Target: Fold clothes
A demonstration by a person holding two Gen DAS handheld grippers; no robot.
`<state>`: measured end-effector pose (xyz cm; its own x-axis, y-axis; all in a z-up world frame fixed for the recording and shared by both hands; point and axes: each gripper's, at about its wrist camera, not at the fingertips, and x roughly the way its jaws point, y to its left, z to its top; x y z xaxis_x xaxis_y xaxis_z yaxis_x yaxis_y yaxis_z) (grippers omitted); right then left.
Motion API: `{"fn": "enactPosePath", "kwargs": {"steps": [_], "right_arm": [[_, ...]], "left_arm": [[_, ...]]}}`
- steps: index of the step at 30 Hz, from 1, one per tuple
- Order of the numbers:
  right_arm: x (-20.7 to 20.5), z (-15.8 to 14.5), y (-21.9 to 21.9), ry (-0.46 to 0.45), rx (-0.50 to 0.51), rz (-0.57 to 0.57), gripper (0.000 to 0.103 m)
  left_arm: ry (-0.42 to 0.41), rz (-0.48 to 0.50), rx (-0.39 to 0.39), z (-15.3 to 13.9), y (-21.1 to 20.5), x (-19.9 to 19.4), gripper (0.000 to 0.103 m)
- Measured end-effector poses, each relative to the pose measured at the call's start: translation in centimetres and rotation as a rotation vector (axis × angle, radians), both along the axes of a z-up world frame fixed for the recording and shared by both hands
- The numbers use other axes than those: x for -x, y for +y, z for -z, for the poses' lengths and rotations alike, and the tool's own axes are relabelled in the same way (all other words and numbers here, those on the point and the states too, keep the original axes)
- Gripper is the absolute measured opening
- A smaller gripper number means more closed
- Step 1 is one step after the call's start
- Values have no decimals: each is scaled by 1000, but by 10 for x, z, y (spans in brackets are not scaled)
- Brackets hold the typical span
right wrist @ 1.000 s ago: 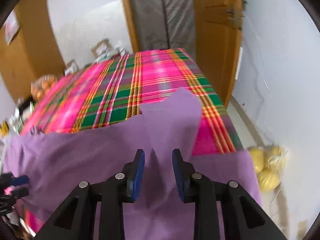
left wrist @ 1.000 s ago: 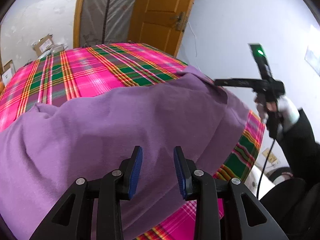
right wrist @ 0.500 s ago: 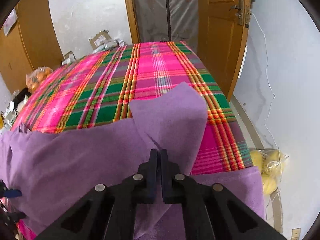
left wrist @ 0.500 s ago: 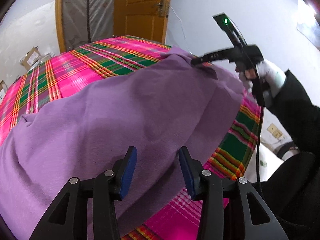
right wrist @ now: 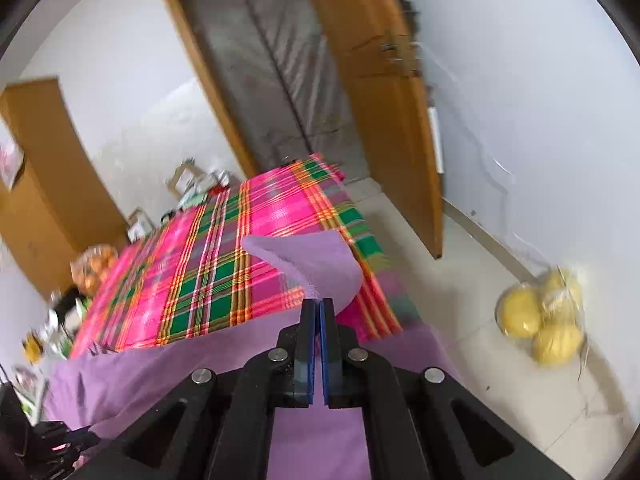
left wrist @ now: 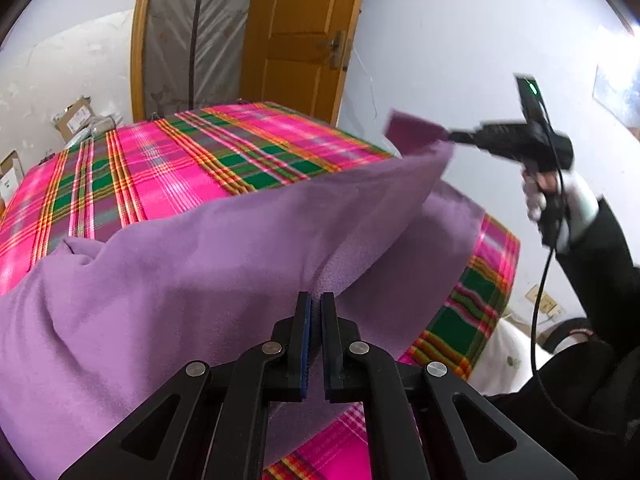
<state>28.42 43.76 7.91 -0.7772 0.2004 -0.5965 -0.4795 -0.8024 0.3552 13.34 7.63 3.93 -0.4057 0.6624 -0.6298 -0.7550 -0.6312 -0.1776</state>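
the cloth (left wrist: pixel 208 264) is lying on the table (left wrist: pixel 168 168), right in front of the left tongs (left wrist: pixel 316 300). the right tongs (left wrist: pixel 450 136) are sitting far off to the right, at the cloth's far corner. the door (left wrist: pixel 296 36) is standing behind the table. the bag of fruit (right wrist: pixel 544 316) is lying on the floor, right of the right tongs.

Left gripper (left wrist: pixel 316 300): it was wide open over the purple cloth (left wrist: pixel 180 264) a second ago; now it is pinched shut on a fold of it
Right gripper (right wrist: pixel 319 306): open a second ago, shut on the cloth corner half a second ago; now it has lifted that corner up off the bed (right wrist: pixel 224 248)
Purple cloth: it lay flat; now it is pulled up between both grippers
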Motion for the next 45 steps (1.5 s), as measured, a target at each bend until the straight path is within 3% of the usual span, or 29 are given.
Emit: {"fn": "enactPosePath", "kwargs": {"steps": [7, 8, 11, 12, 17, 26, 27, 28, 31, 35, 40, 45], "right_arm": [[-26, 69, 15, -115, 223, 93, 5], [-24, 72, 14, -133, 202, 90, 6], [-11, 62, 1, -181, 40, 57, 30], [-7, 59, -3, -197, -15, 46, 32], [17, 45, -25, -278, -275, -19, 32], [65, 60, -43, -393, -479, -134, 29], [65, 61, -39, -384, -465, -127, 10], [62, 59, -30, -358, -425, -105, 3], [41, 44, -2, -234, -258, -32, 3], [-1, 16, 45, 24, 19, 57, 3], [-33, 1, 62, 182, 124, 73, 3], [-47, 45, 76, 114, 237, 136, 3]], "left_arm": [[-48, 44, 36, 17, 7, -4, 5], [-54, 45, 41, 19, 8, -4, 5], [-67, 40, 40, 22, 8, -3, 5], [-69, 36, 39, 23, 8, -2, 5], [-82, 17, 33, 26, 8, -1, 5], [-96, 10, 31, 27, 9, 1, 5], [-95, 11, 31, 27, 9, 1, 5], [-93, 12, 29, 25, 8, 1, 5], [-81, 11, 11, 18, 6, 1, 5], [-58, 2, -40, 0, -1, 5, 5], [-24, 13, -91, -22, -2, 5, 5], [-60, 58, -37, -4, 10, -4, 5]]}}
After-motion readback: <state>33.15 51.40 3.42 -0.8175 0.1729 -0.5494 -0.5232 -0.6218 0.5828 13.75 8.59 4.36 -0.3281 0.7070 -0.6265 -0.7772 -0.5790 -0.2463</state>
